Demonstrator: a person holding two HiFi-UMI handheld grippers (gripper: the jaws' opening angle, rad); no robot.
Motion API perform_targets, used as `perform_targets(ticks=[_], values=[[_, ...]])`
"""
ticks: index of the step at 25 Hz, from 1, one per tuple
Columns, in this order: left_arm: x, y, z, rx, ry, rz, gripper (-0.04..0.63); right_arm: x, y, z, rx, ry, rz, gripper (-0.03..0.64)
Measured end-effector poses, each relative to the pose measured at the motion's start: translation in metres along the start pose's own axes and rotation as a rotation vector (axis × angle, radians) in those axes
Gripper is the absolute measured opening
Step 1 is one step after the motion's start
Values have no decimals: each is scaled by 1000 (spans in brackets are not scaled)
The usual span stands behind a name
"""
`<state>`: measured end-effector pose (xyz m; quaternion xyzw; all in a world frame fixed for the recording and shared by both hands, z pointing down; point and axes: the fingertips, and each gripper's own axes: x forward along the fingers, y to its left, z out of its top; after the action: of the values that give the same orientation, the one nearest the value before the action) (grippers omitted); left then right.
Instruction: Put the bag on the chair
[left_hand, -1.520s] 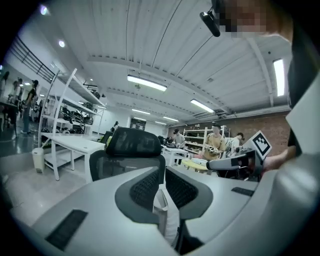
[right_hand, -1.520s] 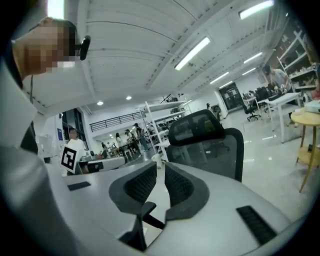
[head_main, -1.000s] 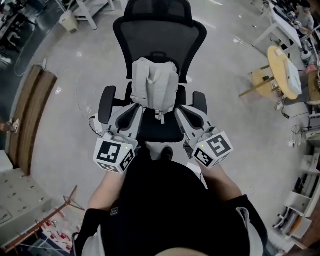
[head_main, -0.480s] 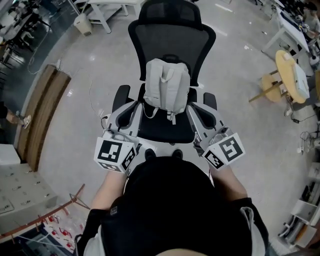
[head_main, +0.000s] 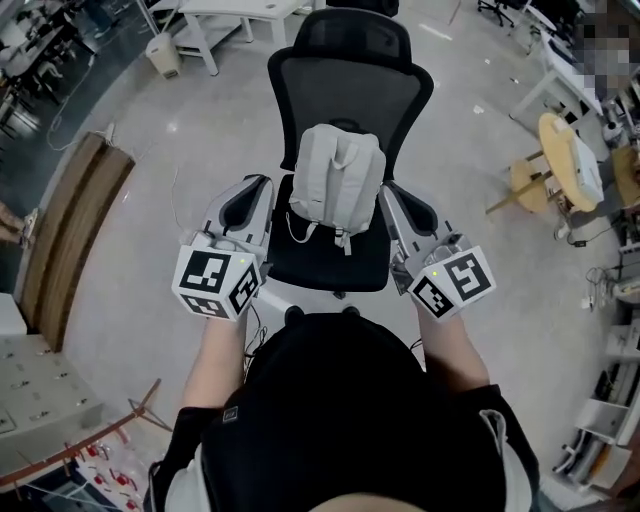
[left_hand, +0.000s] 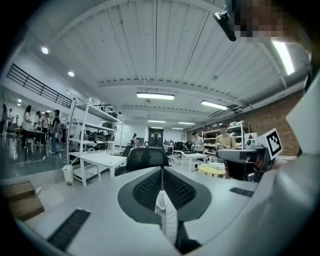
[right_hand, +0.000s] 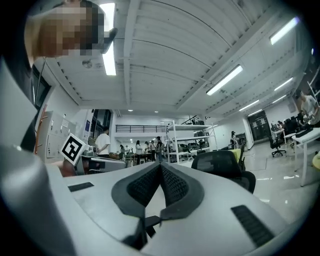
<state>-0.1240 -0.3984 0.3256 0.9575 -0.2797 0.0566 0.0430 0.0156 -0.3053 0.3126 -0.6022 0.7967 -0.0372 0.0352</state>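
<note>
One bag (head_main: 337, 180) on one chair (head_main: 350, 85); left gripper (head_main: 259, 186) and right gripper (head_main: 392, 193) both closed, empty

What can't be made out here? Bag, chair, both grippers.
- Whether the bag rests on the seat: head view, the bag's own body covers the contact.
- Pale sliver under the left gripper, jaws shut: left gripper view, too little shows to name it.
- Dark piece under the right gripper, jaws shut: right gripper view, same.
</note>
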Motion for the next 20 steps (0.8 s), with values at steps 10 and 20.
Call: perform_targets(ticks=[10,20], values=[[-17,18,-18,11,26,6,25,-7,18,-20,2,70,-38,28],[-15,9,-20,0,33,-31,25,6,23,-31,-30,127,1,28]])
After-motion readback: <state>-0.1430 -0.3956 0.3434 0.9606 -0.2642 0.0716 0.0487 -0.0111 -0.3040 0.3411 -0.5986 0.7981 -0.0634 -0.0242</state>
